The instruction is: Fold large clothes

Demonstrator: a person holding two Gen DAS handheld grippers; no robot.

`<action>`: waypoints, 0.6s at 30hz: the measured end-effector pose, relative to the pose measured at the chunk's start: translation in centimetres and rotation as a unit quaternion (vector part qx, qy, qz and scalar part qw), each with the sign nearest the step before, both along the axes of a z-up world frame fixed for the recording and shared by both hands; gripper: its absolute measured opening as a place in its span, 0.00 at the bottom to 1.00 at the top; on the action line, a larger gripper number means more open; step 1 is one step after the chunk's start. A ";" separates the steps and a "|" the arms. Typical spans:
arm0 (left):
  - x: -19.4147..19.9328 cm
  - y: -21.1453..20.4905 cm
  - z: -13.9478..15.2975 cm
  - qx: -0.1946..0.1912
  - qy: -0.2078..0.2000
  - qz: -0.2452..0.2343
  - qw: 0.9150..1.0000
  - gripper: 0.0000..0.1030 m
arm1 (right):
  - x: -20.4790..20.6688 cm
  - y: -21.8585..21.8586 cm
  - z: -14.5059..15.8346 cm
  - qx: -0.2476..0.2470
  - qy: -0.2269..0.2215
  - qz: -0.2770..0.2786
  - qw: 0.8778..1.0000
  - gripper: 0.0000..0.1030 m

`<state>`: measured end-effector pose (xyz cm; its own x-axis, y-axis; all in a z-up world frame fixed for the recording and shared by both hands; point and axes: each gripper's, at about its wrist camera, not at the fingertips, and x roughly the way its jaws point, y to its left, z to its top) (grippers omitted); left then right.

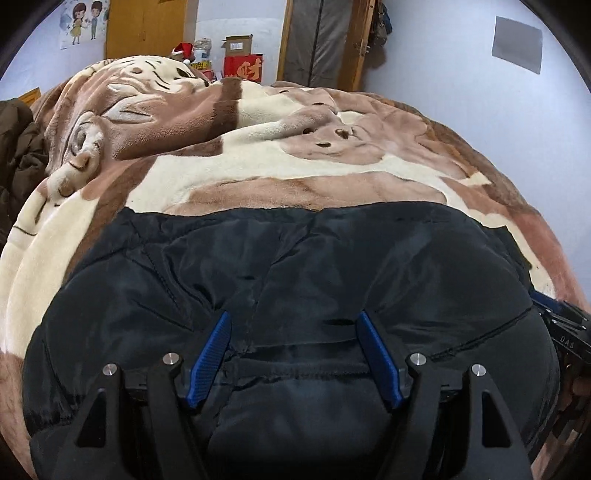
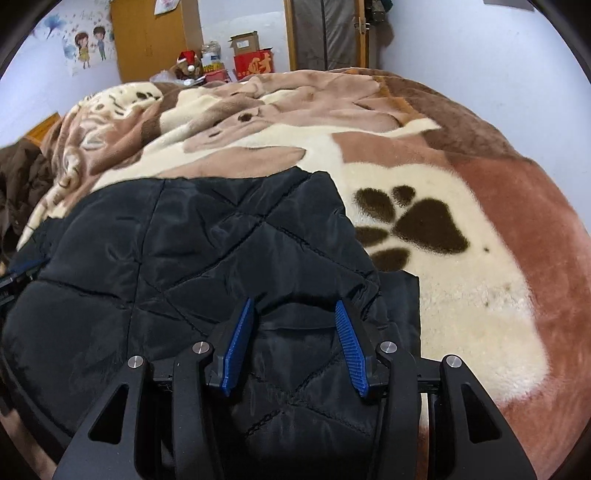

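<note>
A black quilted padded jacket (image 1: 295, 266) lies folded on a bed covered by a brown and cream plush blanket (image 1: 258, 173). My left gripper (image 1: 293, 319) is open, its blue pads (image 1: 212, 362) spread wide over the jacket's near part, above a stitched hem. In the right wrist view the jacket (image 2: 207, 243) fills the left and middle. My right gripper (image 2: 295, 306) is open over the jacket's right end, pads (image 2: 351, 350) apart with fabric bulging between them. The right gripper shows at the right edge of the left wrist view (image 1: 565, 332).
The blanket (image 2: 461, 184) with a dark paw print (image 2: 417, 225) spreads to the right. A dark brown garment (image 1: 18, 147) lies at the bed's left edge. Beyond the bed stand a red box (image 1: 243, 68), cardboard boxes, a wooden wardrobe (image 1: 147, 26) and a door.
</note>
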<state>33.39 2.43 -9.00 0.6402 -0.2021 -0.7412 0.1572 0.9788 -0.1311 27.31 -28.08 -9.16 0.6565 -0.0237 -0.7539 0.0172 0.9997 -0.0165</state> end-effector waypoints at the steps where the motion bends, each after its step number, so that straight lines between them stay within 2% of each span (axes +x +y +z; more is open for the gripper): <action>1: 0.0 0.1 0.2 -0.002 0.004 -0.001 1.000 0.70 | 0.1 0.0 0.1 0.001 0.003 -0.001 1.000 0.45; 4: -1.0 1.2 2.3 -0.008 0.003 0.006 1.000 0.64 | -0.4 -0.3 1.9 0.006 0.009 -0.009 1.000 0.45; 8: -4.3 5.1 5.0 0.012 -0.044 0.030 0.998 0.64 | -3.6 0.2 5.7 0.019 -0.028 0.014 0.999 0.45; 11: -5.3 8.8 3.7 0.020 -0.027 0.068 0.997 0.64 | -5.6 0.6 6.1 0.014 -0.028 0.020 0.999 0.45; 13: -5.2 10.7 1.8 0.016 0.005 0.089 0.996 0.64 | -5.5 0.4 4.5 0.007 -0.001 0.011 1.000 0.45; 15: -5.3 11.7 0.1 0.008 0.017 0.095 0.995 0.64 | -4.8 -0.1 2.5 0.009 0.033 -0.001 0.999 0.45; 18: -5.4 11.8 -0.8 -0.006 0.018 0.098 0.995 0.64 | -4.3 -0.2 1.6 0.001 0.033 -0.001 0.999 0.45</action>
